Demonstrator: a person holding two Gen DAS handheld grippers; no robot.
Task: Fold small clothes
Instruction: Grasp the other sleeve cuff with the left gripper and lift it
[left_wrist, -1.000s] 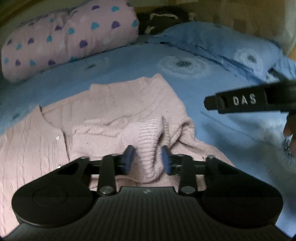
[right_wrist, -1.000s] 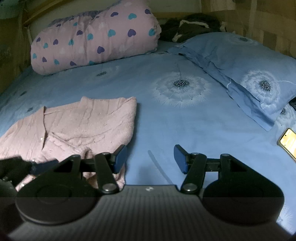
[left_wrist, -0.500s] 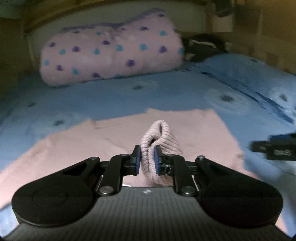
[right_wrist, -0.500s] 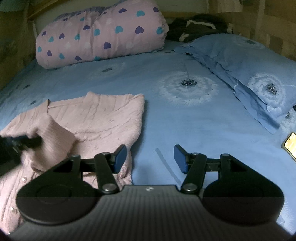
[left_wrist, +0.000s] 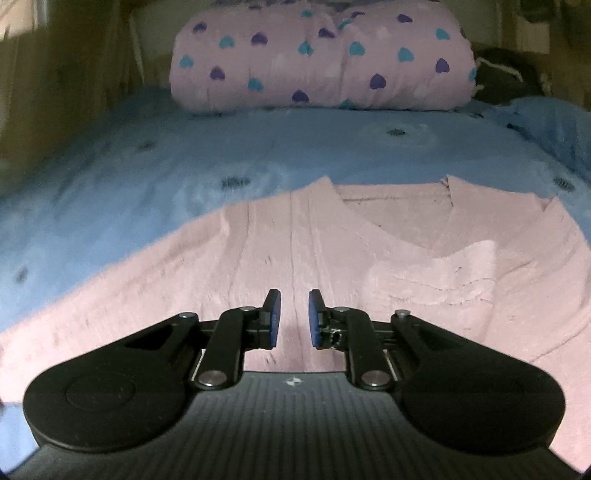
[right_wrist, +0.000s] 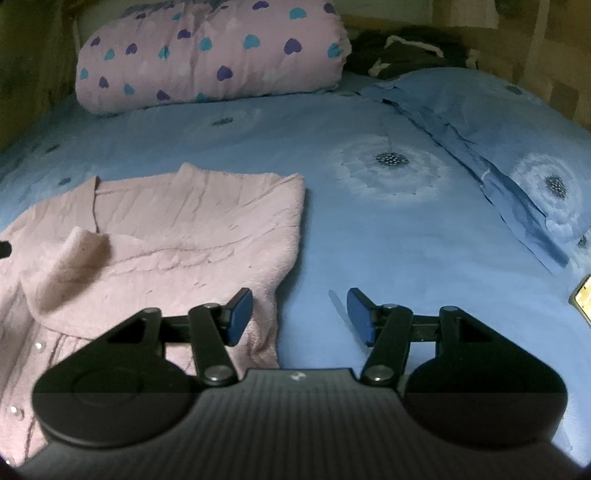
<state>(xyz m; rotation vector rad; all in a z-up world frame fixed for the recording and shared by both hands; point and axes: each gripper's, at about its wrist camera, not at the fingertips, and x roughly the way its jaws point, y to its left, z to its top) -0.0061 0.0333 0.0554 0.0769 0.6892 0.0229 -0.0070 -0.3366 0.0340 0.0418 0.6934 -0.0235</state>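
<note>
A pink knitted cardigan lies flat on the blue bed sheet. Its right sleeve is folded across the chest. My left gripper hovers over the cardigan's front, jaws a small gap apart, holding nothing. In the right wrist view the cardigan lies at the left, with the sleeve cuff resting on it. My right gripper is open and empty, above the sheet beside the cardigan's right edge.
A rolled pink quilt with heart print lies at the head of the bed. A blue dandelion-print pillow is at the right, dark clothes behind it. A phone lies at the right edge.
My left gripper let go of the sleeve cuff, which now lies on the cardigan's chest, and swung left. The right gripper stayed open, nearly still.
</note>
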